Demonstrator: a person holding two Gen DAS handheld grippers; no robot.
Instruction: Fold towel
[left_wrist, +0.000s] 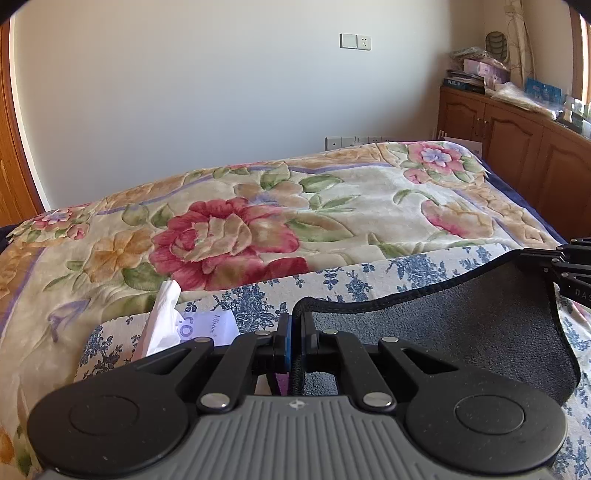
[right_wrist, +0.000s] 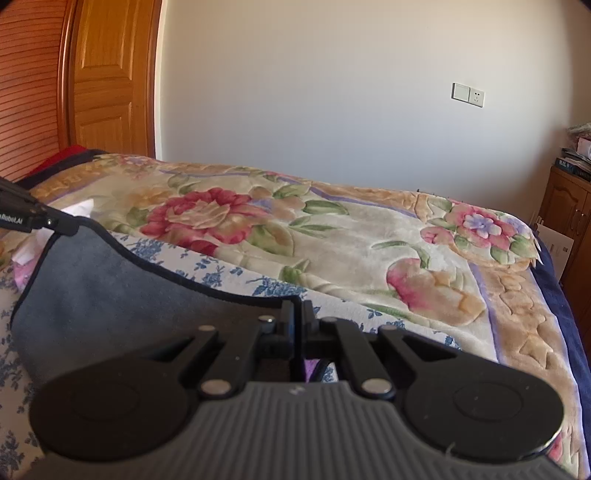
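A dark grey towel (left_wrist: 461, 325) with black edging hangs stretched between my two grippers above the bed. My left gripper (left_wrist: 295, 328) is shut on the towel's left corner. My right gripper (right_wrist: 298, 314) is shut on the towel's (right_wrist: 110, 295) right corner. The right gripper shows at the right edge of the left wrist view (left_wrist: 570, 266). The left gripper shows at the left edge of the right wrist view (right_wrist: 55, 223). The towel's top edge sags between them.
Under the towel lies a blue-flowered white cloth (left_wrist: 369, 280) on a floral blanket (left_wrist: 229, 236) that covers the bed. A white tissue pack (left_wrist: 173, 321) lies at the left. Wooden cabinets (left_wrist: 517, 147) stand at the right, a wooden door (right_wrist: 107, 74) at the left.
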